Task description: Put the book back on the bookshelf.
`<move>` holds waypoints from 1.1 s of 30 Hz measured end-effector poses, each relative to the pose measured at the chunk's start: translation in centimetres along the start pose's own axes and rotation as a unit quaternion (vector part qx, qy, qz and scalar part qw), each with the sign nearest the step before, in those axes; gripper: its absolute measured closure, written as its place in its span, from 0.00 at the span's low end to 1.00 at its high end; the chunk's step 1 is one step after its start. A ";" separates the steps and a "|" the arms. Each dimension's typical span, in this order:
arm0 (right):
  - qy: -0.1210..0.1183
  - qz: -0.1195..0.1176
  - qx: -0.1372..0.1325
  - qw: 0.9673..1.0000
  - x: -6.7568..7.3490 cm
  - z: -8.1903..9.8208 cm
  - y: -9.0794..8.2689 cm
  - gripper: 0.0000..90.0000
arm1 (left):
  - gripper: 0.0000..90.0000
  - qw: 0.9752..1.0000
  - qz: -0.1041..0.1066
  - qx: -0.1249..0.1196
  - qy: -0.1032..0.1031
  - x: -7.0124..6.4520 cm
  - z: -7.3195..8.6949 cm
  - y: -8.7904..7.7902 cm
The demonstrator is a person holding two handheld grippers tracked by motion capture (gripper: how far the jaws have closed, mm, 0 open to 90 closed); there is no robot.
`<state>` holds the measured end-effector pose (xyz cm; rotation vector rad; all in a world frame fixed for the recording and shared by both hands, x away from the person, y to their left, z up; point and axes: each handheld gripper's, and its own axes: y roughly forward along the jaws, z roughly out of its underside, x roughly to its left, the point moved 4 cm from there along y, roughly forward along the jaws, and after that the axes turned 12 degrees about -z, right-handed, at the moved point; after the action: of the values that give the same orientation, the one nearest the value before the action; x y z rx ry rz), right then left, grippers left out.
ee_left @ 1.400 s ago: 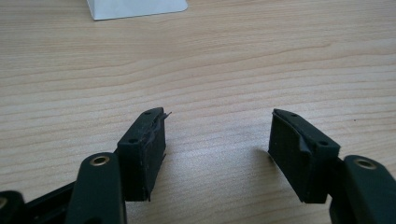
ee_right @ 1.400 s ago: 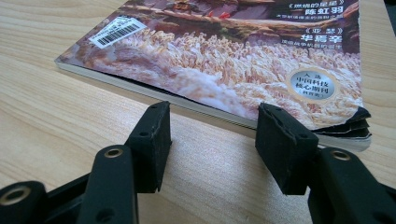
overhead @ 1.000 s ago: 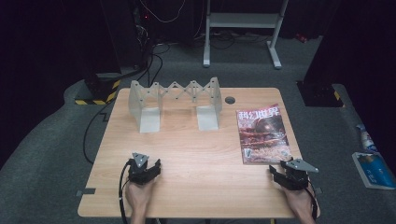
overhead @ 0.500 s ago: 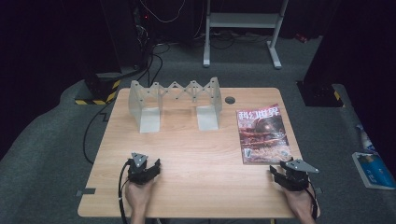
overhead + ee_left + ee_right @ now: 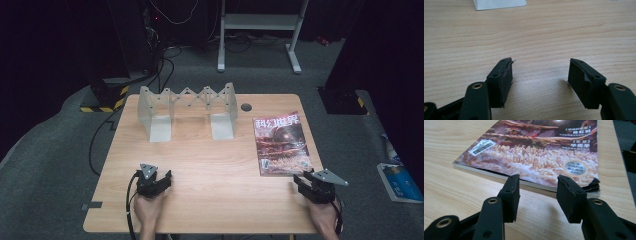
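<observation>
A magazine (image 5: 280,142) with a reddish-brown cover lies flat on the right side of the wooden table (image 5: 220,170). My right gripper (image 5: 302,180) rests at the table's front right, just short of the magazine's near edge. In the right gripper view the magazine (image 5: 536,152) lies right behind my right gripper (image 5: 537,182). Its jaws have just been closing, they stand apart, and nothing is between them. My left gripper (image 5: 156,176) sits at the front left. In its own view my left gripper (image 5: 540,67) stands open over bare wood.
A pale grey accordion-style rack (image 5: 187,100) stands at the back of the table, and one of its flat feet (image 5: 499,3) shows at the top of the left gripper view. A round cable hole (image 5: 246,107) lies beside the magazine. A blue-and-white packet (image 5: 400,180) lies on the floor to the right.
</observation>
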<state>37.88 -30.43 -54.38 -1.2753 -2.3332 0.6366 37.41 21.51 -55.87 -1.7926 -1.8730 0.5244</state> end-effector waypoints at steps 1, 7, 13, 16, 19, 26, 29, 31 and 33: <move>0.004 0.000 -0.003 1.000 -0.2 -0.1 -0.1 0.59 | 0.40 1.000 0.000 0.000 0.000 0.0 0.0 0.0; 0.015 0.010 -0.005 1.000 -1.2 -0.5 0.1 0.59 | 0.40 1.000 0.000 0.000 -0.001 0.0 0.0 0.0; 0.015 0.018 -0.002 1.000 -1.5 -1.0 0.4 0.59 | 0.40 1.000 0.001 0.000 -0.003 0.0 0.0 0.0; 0.015 0.020 -0.005 1.000 -1.6 -1.3 0.4 0.59 | 0.40 1.000 0.001 0.000 -0.003 0.0 0.0 0.0; 0.015 0.024 -0.011 1.000 -1.9 -1.7 0.4 0.59 | 0.40 1.000 0.001 -0.001 -0.004 0.0 0.0 0.0; 0.023 0.049 -0.007 0.999 -3.4 -2.8 1.0 0.59 | 0.40 1.000 0.002 0.000 -0.006 0.1 0.0 0.0; 0.028 0.050 -0.004 0.998 -3.9 -3.0 1.2 0.59 | 0.40 1.000 0.002 0.000 -0.006 0.1 0.0 0.0; 0.034 0.052 -0.003 0.998 -4.2 -3.2 1.4 0.59 | 0.40 1.000 0.002 0.000 -0.006 0.1 0.0 0.0; 0.039 0.051 -0.002 0.998 -4.6 -3.1 1.7 0.57 | 0.40 1.000 0.002 0.000 -0.007 0.1 0.0 0.0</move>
<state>43.02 -32.93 -53.37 -1.4022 -2.2195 0.6018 37.40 21.58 -55.87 -1.7972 -1.8785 0.5390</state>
